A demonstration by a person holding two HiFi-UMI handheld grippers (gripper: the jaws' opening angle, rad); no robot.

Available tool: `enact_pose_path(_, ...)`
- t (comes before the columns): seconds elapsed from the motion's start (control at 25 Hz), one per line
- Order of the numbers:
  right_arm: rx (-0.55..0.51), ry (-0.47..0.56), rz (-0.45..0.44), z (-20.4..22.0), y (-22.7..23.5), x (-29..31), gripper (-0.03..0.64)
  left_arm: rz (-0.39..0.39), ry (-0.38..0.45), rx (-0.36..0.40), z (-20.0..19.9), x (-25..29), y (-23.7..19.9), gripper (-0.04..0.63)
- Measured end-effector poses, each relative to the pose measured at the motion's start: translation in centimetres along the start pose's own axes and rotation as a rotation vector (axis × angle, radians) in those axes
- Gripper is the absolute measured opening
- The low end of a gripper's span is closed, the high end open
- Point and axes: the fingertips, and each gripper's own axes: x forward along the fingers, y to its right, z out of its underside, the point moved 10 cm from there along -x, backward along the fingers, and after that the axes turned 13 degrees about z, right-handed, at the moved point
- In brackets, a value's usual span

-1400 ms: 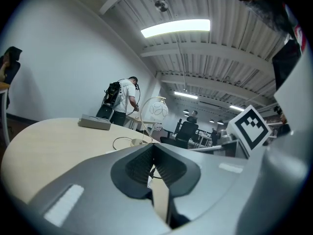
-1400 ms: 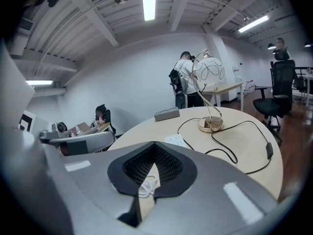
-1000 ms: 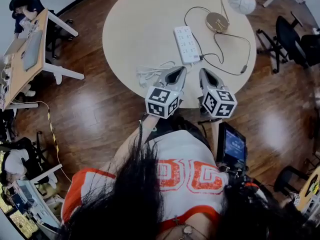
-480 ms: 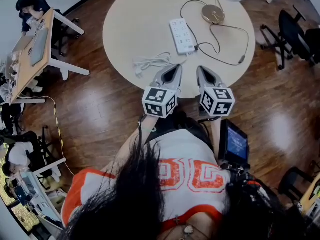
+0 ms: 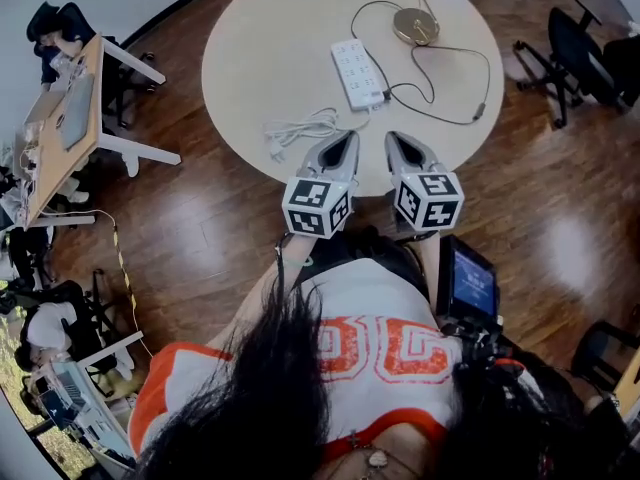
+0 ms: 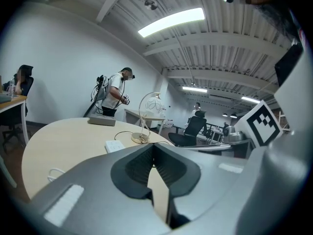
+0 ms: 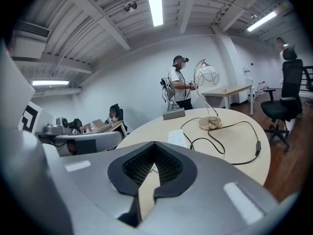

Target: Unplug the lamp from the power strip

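Round table [image 5: 270,48]: lamp [image 5: 413,25] plugged into power strip [image 5: 357,73]; left hand-held gripper [image 5: 350,135], right hand-held gripper [image 5: 390,136] closed (empty).

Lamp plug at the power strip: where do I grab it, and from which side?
Take the lamp plug by its body, not the black cable. It sits at the near right corner of the power strip, cable trailing right, so probably come from that side with the right tongs. It and the left tongs are shut; open first.
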Motion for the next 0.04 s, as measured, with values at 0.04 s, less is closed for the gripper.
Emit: enact_pose_path(0.04,-0.001,0.0,0.0,-0.04,-0.05,0.05,0.0,0.002,-0.001,0.002,-0.01,0.02,-0.05,0.0)
